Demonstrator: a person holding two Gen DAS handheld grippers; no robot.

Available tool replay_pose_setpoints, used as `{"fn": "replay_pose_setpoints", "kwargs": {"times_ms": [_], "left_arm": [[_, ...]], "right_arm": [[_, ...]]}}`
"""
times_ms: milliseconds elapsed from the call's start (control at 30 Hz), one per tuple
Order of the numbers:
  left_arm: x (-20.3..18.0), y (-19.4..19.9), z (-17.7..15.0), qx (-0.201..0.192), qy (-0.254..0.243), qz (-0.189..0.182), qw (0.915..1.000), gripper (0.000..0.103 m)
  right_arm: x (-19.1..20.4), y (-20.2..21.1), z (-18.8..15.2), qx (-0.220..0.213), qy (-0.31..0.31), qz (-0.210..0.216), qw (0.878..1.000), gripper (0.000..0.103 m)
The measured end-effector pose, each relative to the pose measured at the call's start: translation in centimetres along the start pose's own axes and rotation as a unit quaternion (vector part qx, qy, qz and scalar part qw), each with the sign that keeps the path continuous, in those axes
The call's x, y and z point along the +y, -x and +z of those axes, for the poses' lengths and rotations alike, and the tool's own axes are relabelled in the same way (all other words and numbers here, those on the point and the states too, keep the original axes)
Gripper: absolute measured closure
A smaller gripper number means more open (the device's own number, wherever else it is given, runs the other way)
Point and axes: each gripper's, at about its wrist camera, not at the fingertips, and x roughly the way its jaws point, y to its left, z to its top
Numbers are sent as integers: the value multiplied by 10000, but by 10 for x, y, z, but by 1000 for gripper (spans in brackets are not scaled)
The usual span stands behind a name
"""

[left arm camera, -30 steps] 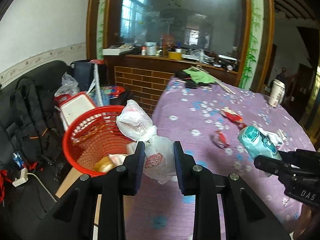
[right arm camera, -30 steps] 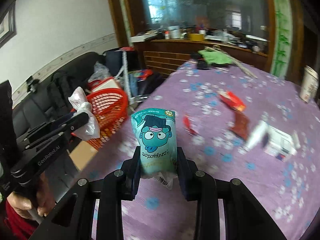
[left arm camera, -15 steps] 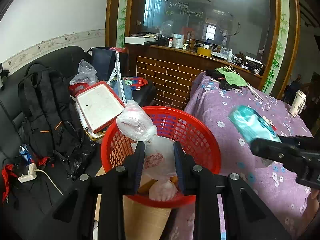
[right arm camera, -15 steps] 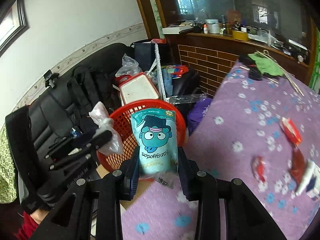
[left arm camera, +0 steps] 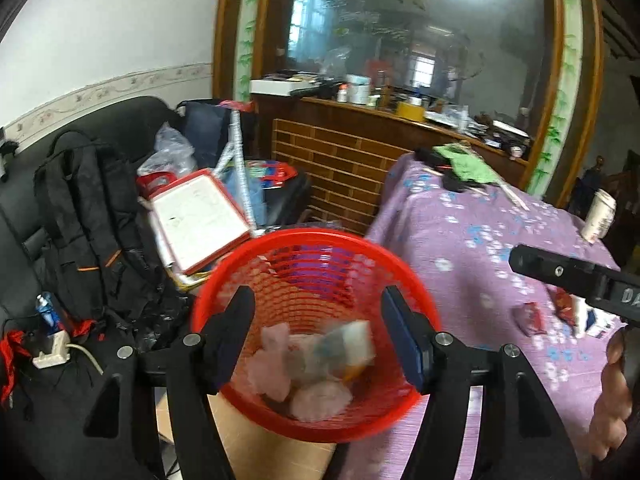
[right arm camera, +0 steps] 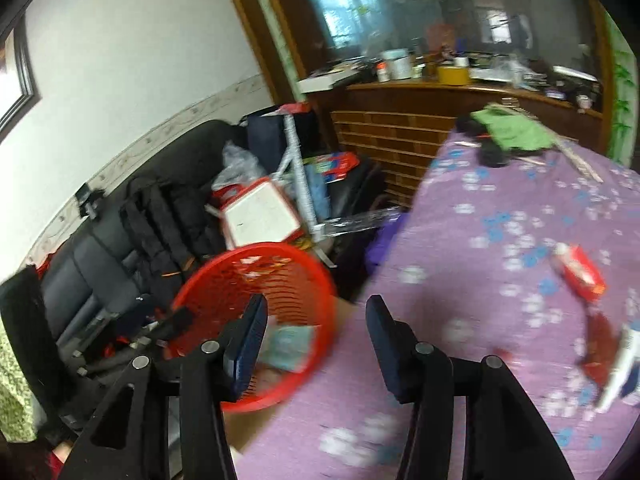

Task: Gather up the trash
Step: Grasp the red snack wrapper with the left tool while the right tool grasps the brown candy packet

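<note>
— Purple flowered tablecloth [right arm camera: 500, 240] fills the right of both views. What has changed on it?

— The teal snack bag has gone from above it. It now lies inside the red basket [left arm camera: 404, 276], which stands just off the cloth's left edge on a cardboard box [left arm camera: 256, 452].

— And the white plastic bag the left gripper [left arm camera: 316, 334] was carrying half a second ago?

— Also dropped. Pale crumpled bags [left arm camera: 276, 364] sit in the bottom of the basket, with the teal snack bag [left arm camera: 352, 340] blurred on top of them. The left gripper's jaws are now spread wide with nothing between them, hanging over the basket.

— The right gripper [right arm camera: 316, 336]?

— Same: it was clamped on the snack bag before, and now its jaws stand wide apart and hold nothing, at the table edge beside the basket.

— What trash is left on the cloth?

— Red wrappers [right arm camera: 580, 272] and a white packet [right arm camera: 624, 368] on the right side, well apart from the basket, and a paper cup [left arm camera: 600, 212] near the far edge.
</note>
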Motion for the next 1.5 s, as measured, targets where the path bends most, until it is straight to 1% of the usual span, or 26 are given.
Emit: {"fn": "replay_pose_setpoints", "kwargs": {"times_ms": [67, 133, 267, 300, 400, 467, 500, 533, 600, 667, 700, 800, 833, 900, 933, 1000, 1067, 1200, 1267, 1333, 1400, 1467, 1500], "left_arm": [[-19, 3, 0, 10, -81, -132, 9999, 39], [-43, 4, -1, 87, -160, -364, 9992, 39], [-102, -3, -7, 377, -431, -807, 9951, 39], [-117, -6, -9, 475, -500, -865, 9939, 39], [-156, -19, -11, 780, -668, -1048, 9892, 39], [-181, -32, -13, 995, -813, -1032, 9863, 39], [-191, -41, -14, 1152, -846, -1011, 9846, 39], [-200, -51, -15, 1307, -817, -1020, 9828, 39], [-214, -69, -16, 1539, -803, -945, 9803, 39], [-227, -85, -18, 1712, -826, -907, 9776, 39], [-233, -93, -20, 1781, -846, -909, 9761, 39], [-250, -110, -27, 1848, -974, -885, 9739, 39], [-253, -114, -31, 1867, -994, -874, 9734, 39], [-260, -121, -38, 1866, -1062, -847, 9730, 49], [-262, -123, -42, 1833, -1126, -765, 9736, 60], [-261, -125, -46, 1695, -1191, -734, 9755, 60], [-258, -125, -45, 1576, -1219, -713, 9774, 61], [-245, -122, -39, 1278, -1033, -753, 9835, 62], [-243, -115, -33, 1034, -1012, -738, 9867, 62], [-246, -107, -33, 804, -1139, -675, 9879, 62], [-246, -102, -31, 675, -1187, -649, 9885, 62], [-243, -101, -28, 654, -1127, -671, 9892, 62], [-241, -101, -27, 660, -1076, -659, 9898, 62]], "right_arm": [[-24, 15, -7, -29, -135, -95, 9999, 48], [-50, 30, -12, -72, -297, -290, 9991, 48], [-107, 58, -21, -244, -563, -697, 9957, 48], [-125, 65, -23, -311, -681, -841, 9936, 48], [-164, 76, -24, -406, -971, -1054, 9888, 48], [-189, 79, -28, -559, -1133, -1168, 9851, 48], [-200, 79, -30, -635, -1219, -1161, 9837, 48], [-209, 77, -34, -620, -1333, -1132, 9826, 48], [-223, 68, -38, -429, -1548, -923, 9827, 48], [-227, 64, -39, -344, -1565, -897, 9830, 49], [-231, 63, -39, -310, -1590, -904, 9826, 51], [-244, 66, -42, -345, -1849, -744, 9793, 51], [-246, 66, -43, -339, -1851, -779, 9791, 51], [-248, 62, -44, -269, -1848, -881, 9784, 51], [-249, 60, -45, -228, -1866, -862, 9784, 52], [-249, 55, -46, -157, -1871, -846, 9786, 52], [-247, 51, -46, -108, -1792, -958, 9791, 52], [-248, 39, -48, 38, -1711, -1150, 9785, 53], [-244, 34, -48, 76, -1585, -1326, 9784, 55], [-239, 30, -47, 109, -1408, -1545, 9778, 55], [-231, 24, -47, 174, -1124, -1842, 9763, 55], [-224, 17, -49, 255, -881, -2065, 9741, 57], [-223, 13, -50, 339, -852, -2034, 9748, 61]]}}
